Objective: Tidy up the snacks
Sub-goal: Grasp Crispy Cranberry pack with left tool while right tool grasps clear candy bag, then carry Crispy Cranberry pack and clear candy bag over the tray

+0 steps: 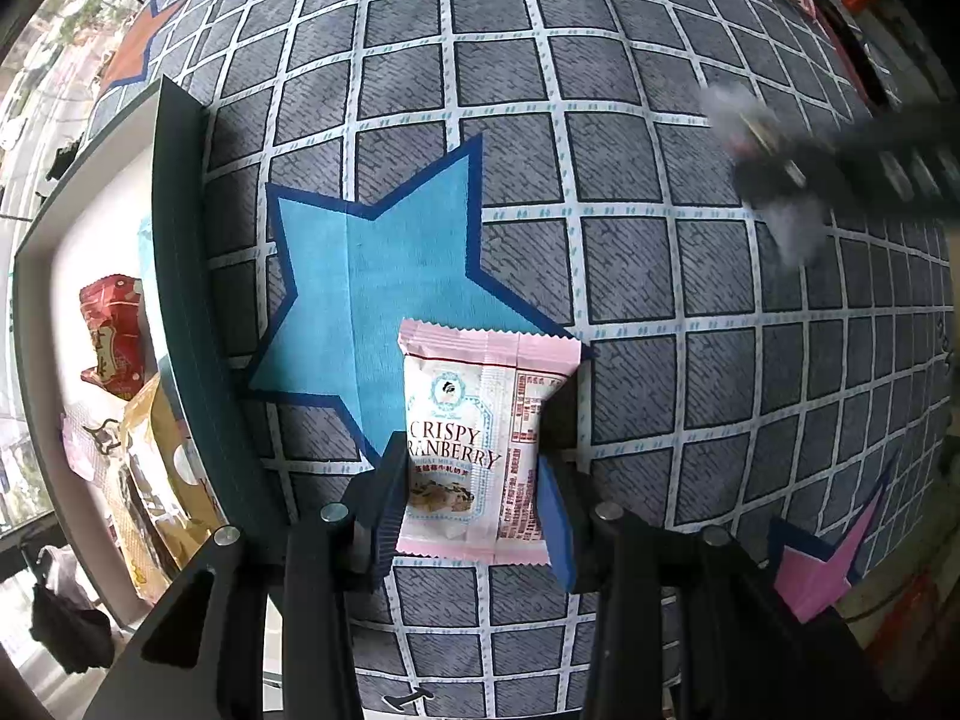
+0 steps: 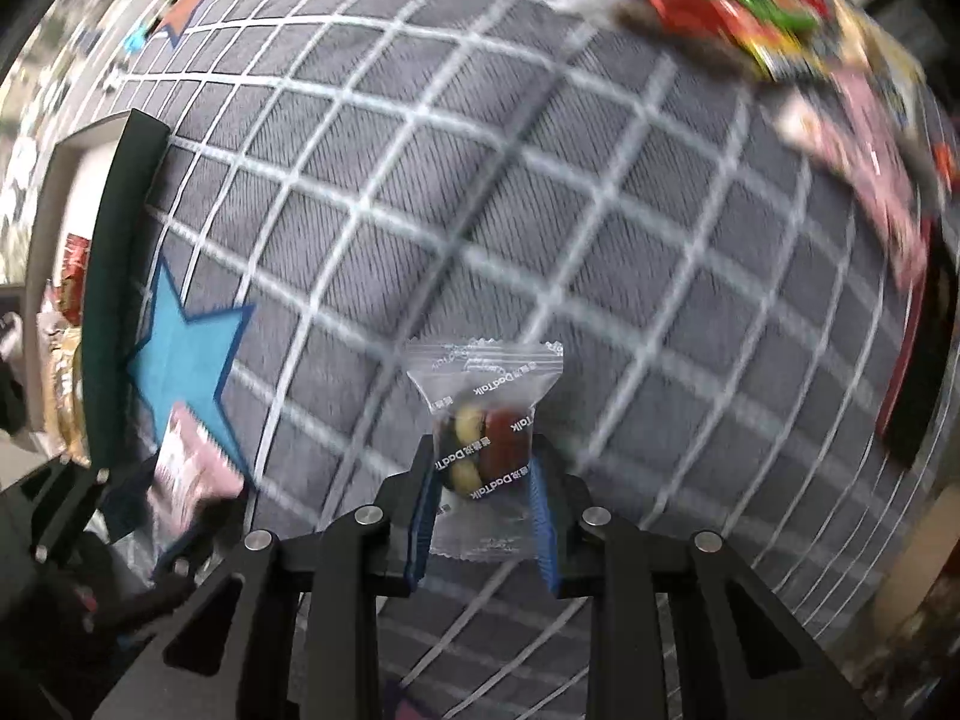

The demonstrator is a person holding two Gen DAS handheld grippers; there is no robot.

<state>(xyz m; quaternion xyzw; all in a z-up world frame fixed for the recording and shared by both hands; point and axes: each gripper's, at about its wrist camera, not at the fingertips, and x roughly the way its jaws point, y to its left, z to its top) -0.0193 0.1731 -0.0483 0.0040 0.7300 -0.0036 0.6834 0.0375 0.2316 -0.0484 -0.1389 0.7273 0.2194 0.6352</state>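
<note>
Since both grippers are loaded, the stock at this moment lists as follows, largest item first.

Tabletop (image 1: 630,90): covered by a grey cloth with a white grid and coloured stars; one blue star (image 1: 372,300) lies near the box.

Box (image 1: 180,276): dark-walled, white inside, at the left edge of both views. Already holds several packets, among them a red one (image 1: 114,336) and a yellow-brown one (image 1: 156,468). It looks to be the collecting place for the snacks.

Unsorted pile (image 2: 780,18): red, green and pink wrappers at the far right of the right wrist view, blurred, well apart from the box.

Pink cranberry packet (image 1: 480,444): in the left gripper (image 1: 474,498), over the blue star, just beside the box wall. The fingers (image 1: 390,498) stand partly closed, pads pressed on both side edges.

Clear candy packet (image 2: 486,444): smallest item, dark, yellow and red pieces inside. Held in the right gripper (image 2: 483,498), above open cloth, between pile and box. Its fingers (image 2: 543,510) are drawn in narrow, clamping the wrapper at its middle.

Handling note, as a judgement: carry each packet fully past the dark wall before releasing, one gripper at a time so the two do not crowd, and drop low onto a bare patch rather than onto the leaning packets.
</note>
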